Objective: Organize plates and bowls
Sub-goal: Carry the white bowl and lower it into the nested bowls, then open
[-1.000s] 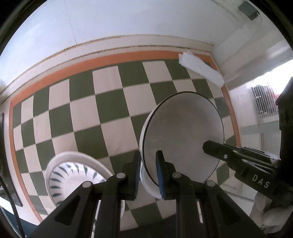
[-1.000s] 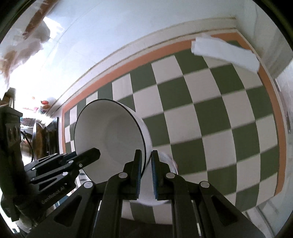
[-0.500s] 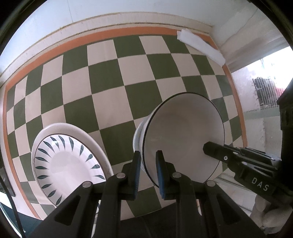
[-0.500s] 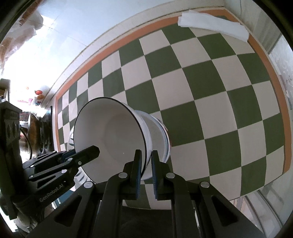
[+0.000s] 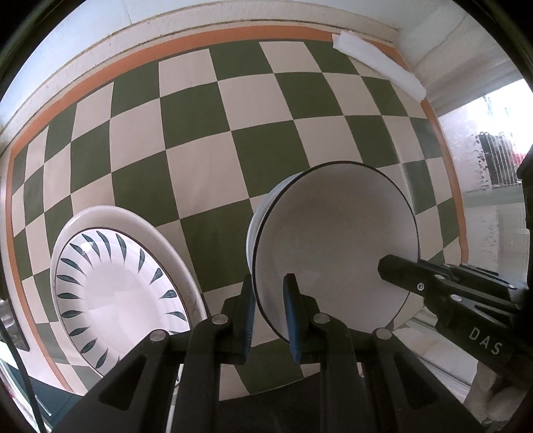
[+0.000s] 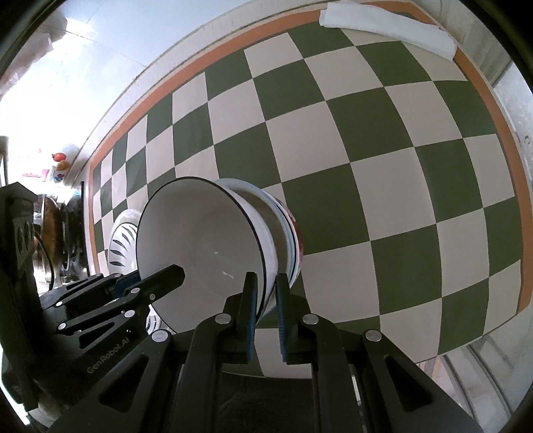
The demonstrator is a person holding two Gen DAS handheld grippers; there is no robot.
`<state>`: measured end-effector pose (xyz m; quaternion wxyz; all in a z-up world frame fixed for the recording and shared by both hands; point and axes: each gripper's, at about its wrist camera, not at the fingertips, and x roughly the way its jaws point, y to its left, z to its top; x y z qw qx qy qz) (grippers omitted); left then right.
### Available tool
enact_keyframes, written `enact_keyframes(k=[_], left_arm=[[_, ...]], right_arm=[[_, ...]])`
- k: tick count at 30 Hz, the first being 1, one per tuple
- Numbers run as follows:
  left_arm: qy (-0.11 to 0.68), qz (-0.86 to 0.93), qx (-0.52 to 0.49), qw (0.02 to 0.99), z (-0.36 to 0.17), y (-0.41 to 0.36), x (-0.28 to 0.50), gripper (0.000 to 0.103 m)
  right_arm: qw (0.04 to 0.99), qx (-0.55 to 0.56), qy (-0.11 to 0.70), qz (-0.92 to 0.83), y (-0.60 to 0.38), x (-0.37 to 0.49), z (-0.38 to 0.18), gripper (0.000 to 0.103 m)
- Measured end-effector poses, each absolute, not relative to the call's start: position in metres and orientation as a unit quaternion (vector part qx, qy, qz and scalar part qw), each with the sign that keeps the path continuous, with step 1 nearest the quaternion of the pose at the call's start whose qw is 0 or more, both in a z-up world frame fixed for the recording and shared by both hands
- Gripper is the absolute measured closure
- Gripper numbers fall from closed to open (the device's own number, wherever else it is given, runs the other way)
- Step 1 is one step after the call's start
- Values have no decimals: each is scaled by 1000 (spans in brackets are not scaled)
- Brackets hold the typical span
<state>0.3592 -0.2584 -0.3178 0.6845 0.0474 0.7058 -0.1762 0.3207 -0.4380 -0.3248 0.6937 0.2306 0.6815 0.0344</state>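
The worktop [image 5: 200,160] has green and cream squares with an orange border. The bowl [image 5: 333,239] is white with a thin dark rim. The plate [image 5: 123,286] is white with dark blue leaf marks. The cloth [image 6: 386,26] is white.

Left hand-held gripper [image 5: 269,311]: matte black angular linkage, silver round rivets at joints, blue pads on inner finger faces, white "GenRobot.AI" lettering on side. Right hand-held gripper [image 6: 266,309]: same black build, silver rivets, blue pads, white "DAS" lettering.
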Motion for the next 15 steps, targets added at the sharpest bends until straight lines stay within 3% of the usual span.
enact_keyframes(k=[15], left_arm=[[707,-164,62,685,-321,-266,361,87]], right_arm=[[685,212,696,28,-433,329,-332,85]])
